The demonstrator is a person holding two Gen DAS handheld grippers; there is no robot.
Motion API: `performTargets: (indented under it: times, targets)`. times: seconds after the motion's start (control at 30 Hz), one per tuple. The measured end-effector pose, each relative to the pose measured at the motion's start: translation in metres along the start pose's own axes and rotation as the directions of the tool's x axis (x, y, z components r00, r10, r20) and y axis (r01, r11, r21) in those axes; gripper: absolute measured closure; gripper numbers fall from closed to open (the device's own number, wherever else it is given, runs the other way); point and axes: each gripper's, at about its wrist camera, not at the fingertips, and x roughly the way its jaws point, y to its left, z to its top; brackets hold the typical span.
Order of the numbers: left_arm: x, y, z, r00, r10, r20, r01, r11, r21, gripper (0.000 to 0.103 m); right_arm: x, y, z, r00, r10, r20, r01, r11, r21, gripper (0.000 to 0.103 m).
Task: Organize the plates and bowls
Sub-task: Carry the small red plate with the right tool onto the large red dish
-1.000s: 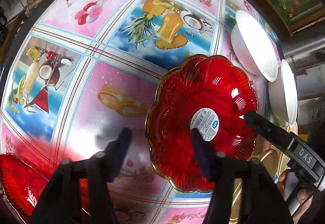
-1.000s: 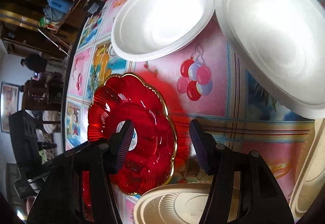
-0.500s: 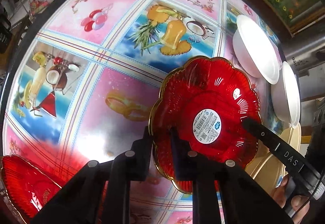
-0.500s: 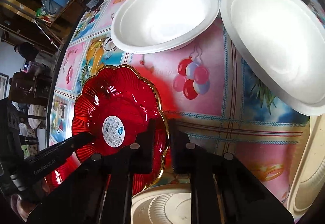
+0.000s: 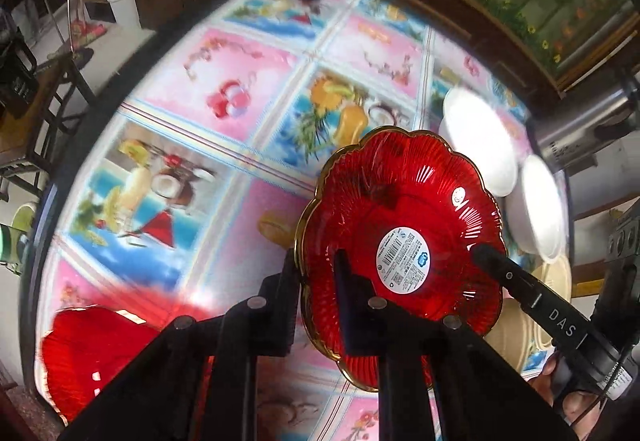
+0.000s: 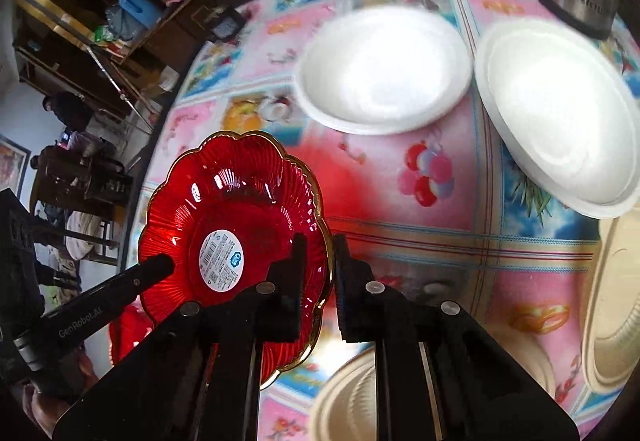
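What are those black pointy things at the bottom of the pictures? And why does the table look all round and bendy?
The black things are pinchers, called grippers. A person holds one in each hand, and each carries a small camera that looks out along its two fingers. The lens bends the picture, so the flat table looks round.

One picture comes from the left gripper, the other from the right gripper. Both have just squeezed shut on opposite edges of the same red plate, the flower-shaped one with a sticker in its middle.

On the colourful tablecloth you can also see two white bowls, some cream plates and another red plate.
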Motion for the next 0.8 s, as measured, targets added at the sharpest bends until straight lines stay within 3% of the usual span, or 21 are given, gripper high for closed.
performTargets:
  times: [0.2, 0.43, 0.8]
  targets:
    - [-0.056, 0.016, -0.011, 0.994, -0.009, 0.108, 0.009, 1.0, -0.003, 0.088, -0.039, 0.046, -0.014, 0.997, 0.021, 0.068, -0.017, 0.998, -0.063, 0.091]
    - [-0.12, 0.054, -0.04, 0.978, 0.003, 0.21, 0.003, 1.0, -0.026, 0.088, -0.073, 0.11, -0.057, 0.992, 0.06, 0.11, -0.041, 0.985, -0.167, 0.091]
    - [-0.154, 0.108, -0.107, 0.97, 0.085, 0.23, -0.086, 0.996, -0.006, 0.088, -0.075, 0.161, -0.142, 0.99, 0.12, 0.078, -0.096, 0.961, -0.26, 0.091]
